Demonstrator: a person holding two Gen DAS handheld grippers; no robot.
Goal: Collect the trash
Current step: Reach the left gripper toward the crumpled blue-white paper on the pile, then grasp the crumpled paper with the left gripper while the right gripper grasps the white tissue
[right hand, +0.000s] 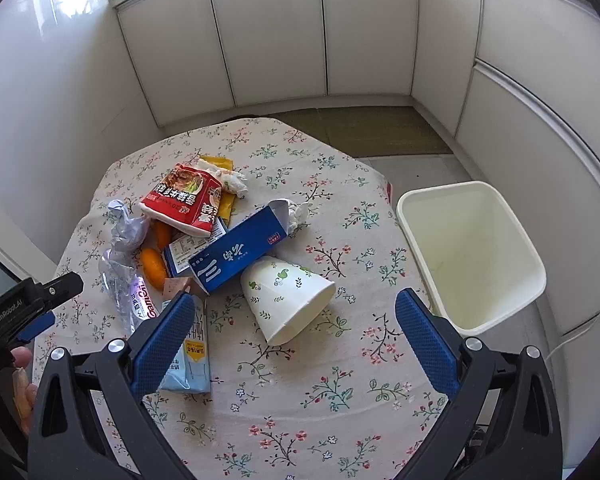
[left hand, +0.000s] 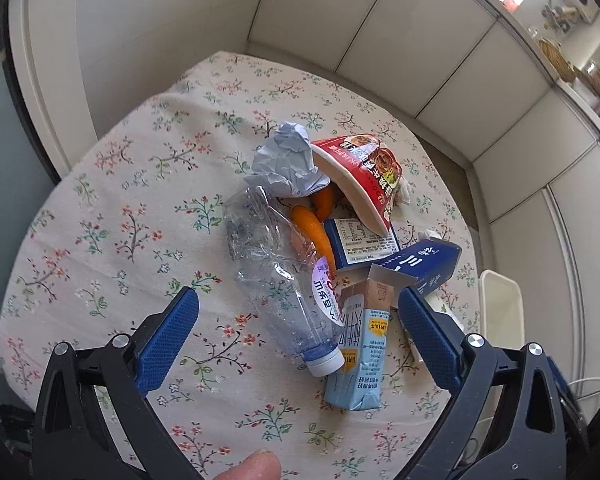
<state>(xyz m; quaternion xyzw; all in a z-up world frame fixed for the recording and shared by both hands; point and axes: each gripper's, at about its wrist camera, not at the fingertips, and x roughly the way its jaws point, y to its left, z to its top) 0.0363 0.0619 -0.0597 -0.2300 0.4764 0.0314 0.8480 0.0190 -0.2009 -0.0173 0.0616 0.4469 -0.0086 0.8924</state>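
Note:
Trash lies in a heap on a table with a floral cloth [right hand: 320,400]. A crushed clear plastic bottle [left hand: 276,272] lies between the fingers of my open left gripper [left hand: 298,312], with a light blue drink carton [left hand: 360,356] beside it. Further back are crumpled paper [left hand: 288,160], orange peel [left hand: 316,232], a red noodle bowl [left hand: 360,176] and a dark blue carton [left hand: 424,264]. My right gripper [right hand: 294,316] is open and empty above a tipped white paper cup [right hand: 288,300]. The blue carton [right hand: 236,256] and red bowl [right hand: 184,200] lie behind it.
A white bin [right hand: 472,256] stands empty on the floor at the table's right edge; it also shows in the left wrist view [left hand: 500,312]. White cabinets [right hand: 300,40] ring the table. The left gripper's body [right hand: 24,312] shows at the left of the right wrist view.

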